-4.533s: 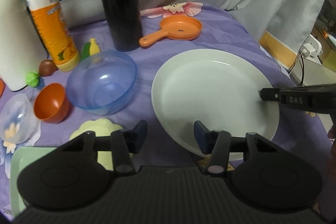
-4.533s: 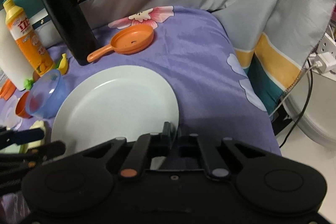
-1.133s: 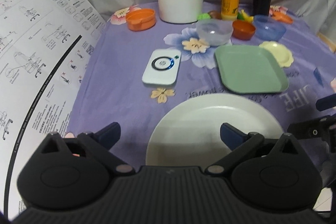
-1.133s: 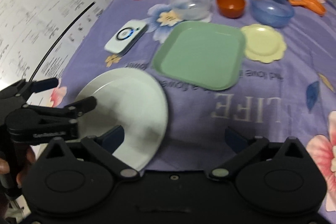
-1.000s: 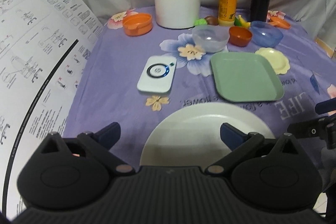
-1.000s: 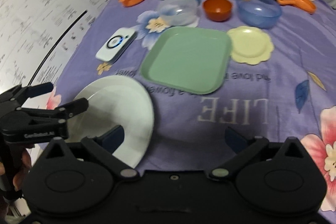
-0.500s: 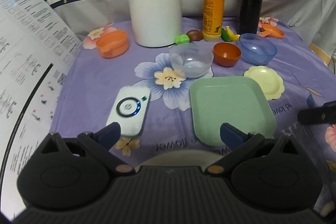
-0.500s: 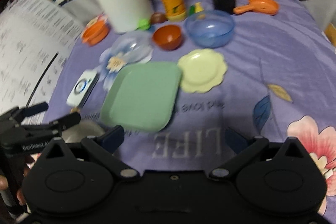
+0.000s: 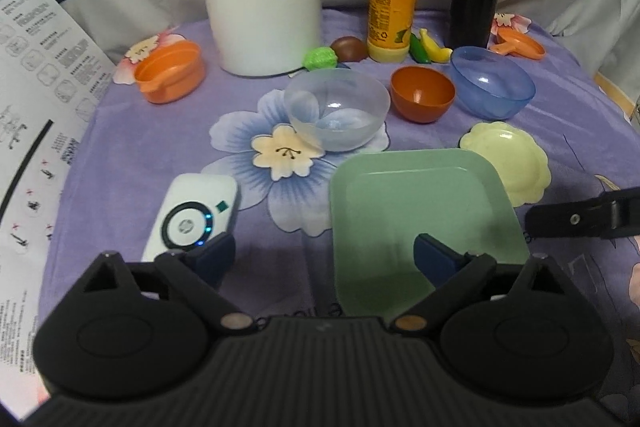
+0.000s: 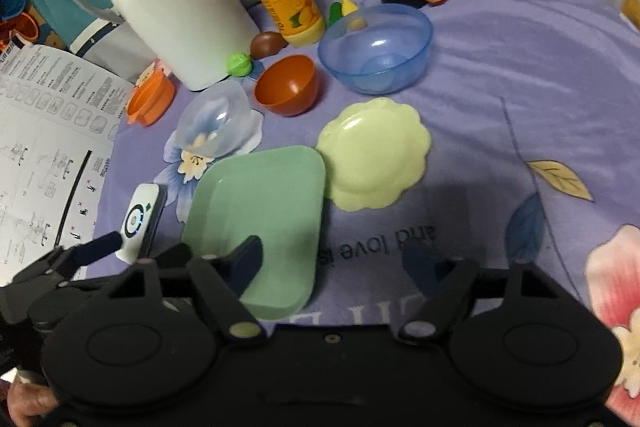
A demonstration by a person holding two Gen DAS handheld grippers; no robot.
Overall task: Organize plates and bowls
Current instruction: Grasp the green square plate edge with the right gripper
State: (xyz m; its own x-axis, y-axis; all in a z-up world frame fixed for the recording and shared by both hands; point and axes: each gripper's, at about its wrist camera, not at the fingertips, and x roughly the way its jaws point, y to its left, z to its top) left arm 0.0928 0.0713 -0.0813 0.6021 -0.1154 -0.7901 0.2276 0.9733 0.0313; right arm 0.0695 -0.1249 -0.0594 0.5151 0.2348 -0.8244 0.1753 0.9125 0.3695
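Green square plate (image 9: 424,219): centre frame, unstacked. Yellow scalloped plate (image 9: 508,159): touching it, right. Clear bowl (image 9: 336,107), orange bowl (image 9: 420,95), blue bowl (image 9: 492,87): ranged separately above. Left gripper (image 9: 324,255) and right gripper (image 10: 336,263): spread, nothing held. Nesting is judged outstanding.

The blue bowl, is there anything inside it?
The blue bowl looks empty: its see-through bottom shows only purple cloth. The yellow spot at its far rim is a toy behind it.
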